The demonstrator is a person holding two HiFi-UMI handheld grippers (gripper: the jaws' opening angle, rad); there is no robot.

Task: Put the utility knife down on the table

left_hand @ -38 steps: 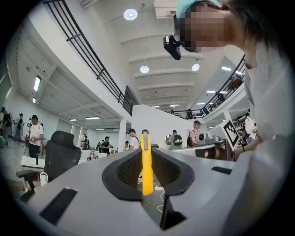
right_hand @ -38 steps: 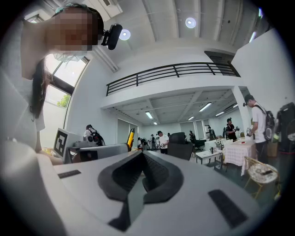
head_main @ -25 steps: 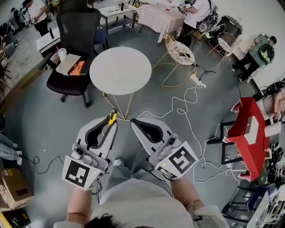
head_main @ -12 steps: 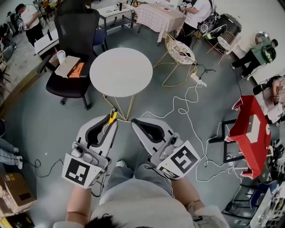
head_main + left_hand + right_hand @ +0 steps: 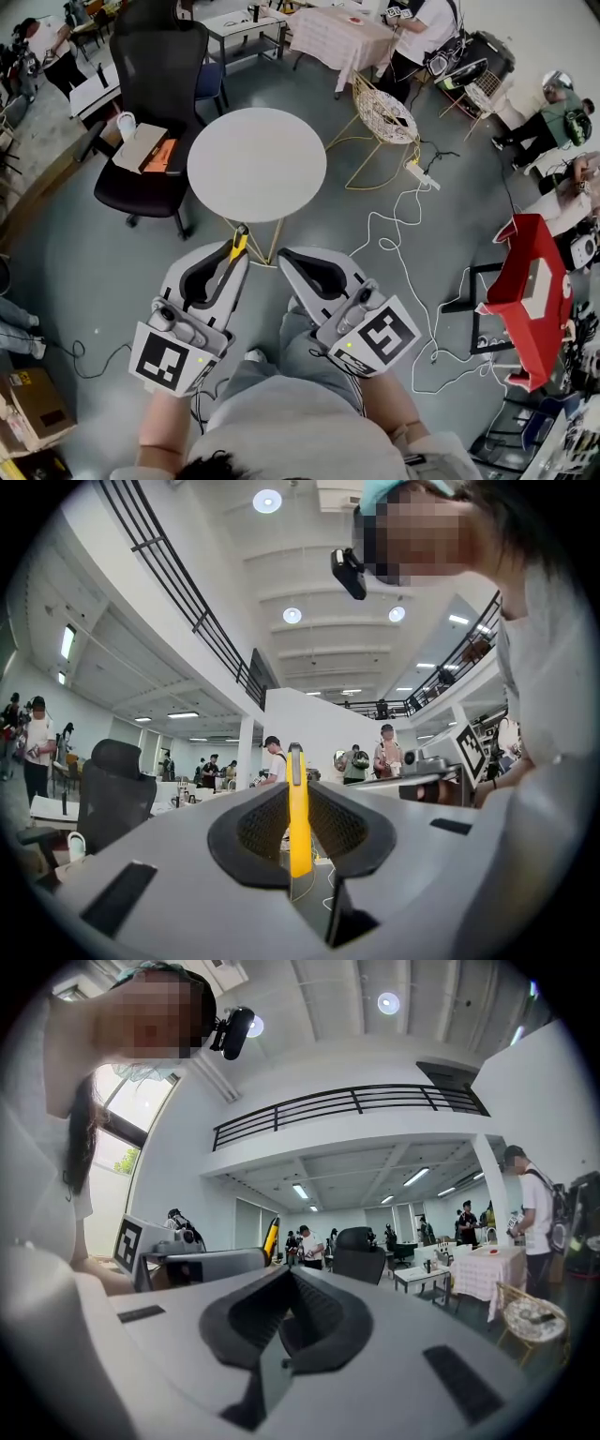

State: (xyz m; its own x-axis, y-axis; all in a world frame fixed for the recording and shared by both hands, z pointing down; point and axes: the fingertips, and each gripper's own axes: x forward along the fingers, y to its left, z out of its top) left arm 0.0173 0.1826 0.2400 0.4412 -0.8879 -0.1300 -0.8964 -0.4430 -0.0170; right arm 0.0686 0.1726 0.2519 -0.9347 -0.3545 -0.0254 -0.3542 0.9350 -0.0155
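- Pinching the yellow utility knife (image 5: 238, 246) in the left gripper (image 5: 235, 257), just short of the round white table (image 5: 256, 152) (knife tip poking toward it)
- Keeping the right gripper (image 5: 284, 255) pressed together on nothing, equally short of the table

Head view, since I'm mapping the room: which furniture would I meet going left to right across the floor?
Black office chair → round white table → yellow wire chair → red stand.
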